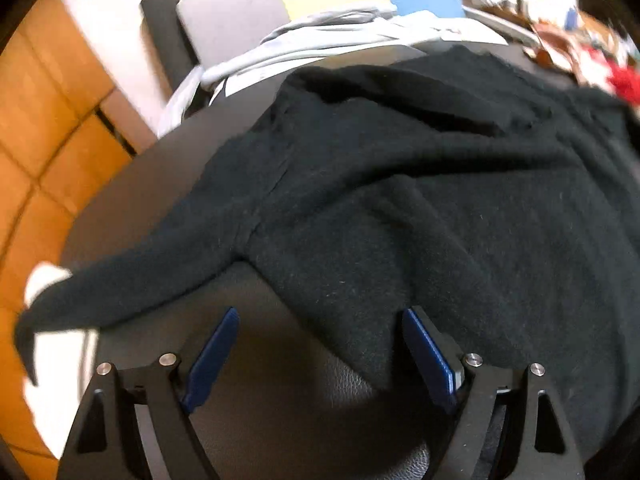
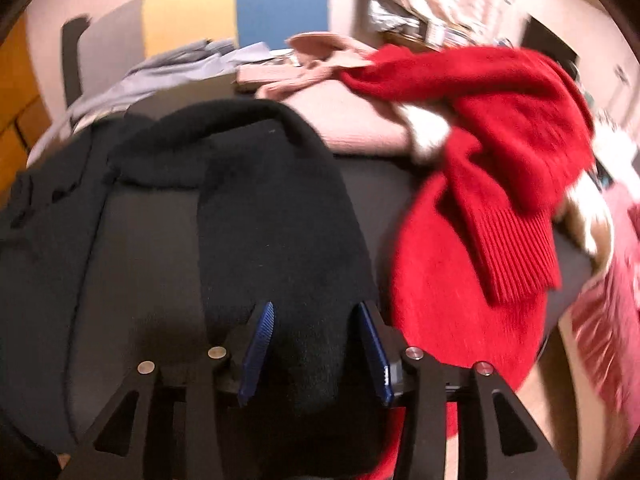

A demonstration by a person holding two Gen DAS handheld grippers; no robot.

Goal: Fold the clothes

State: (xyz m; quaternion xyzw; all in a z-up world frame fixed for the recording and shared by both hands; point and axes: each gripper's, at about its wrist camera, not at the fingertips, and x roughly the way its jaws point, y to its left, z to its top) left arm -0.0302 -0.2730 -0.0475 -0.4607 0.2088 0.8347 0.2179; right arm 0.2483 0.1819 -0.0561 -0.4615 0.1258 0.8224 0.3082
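Observation:
A black knit sweater (image 1: 420,208) lies spread over the dark table (image 1: 152,200). One sleeve (image 1: 120,284) trails left past the table's edge. My left gripper (image 1: 320,314) is open just in front of the sweater's lower corner, and the cloth touches its right pad (image 1: 426,356). In the right wrist view the sweater's other sleeve (image 2: 272,208) runs toward me and narrows between the blue pads. My right gripper (image 2: 316,320) is shut on that sleeve.
A red knit sweater (image 2: 500,152) lies heaped right of the black one, with a pink garment (image 2: 348,120) behind it. Light grey clothes (image 1: 320,36) sit at the table's far edge. An orange tiled floor (image 1: 48,128) shows to the left.

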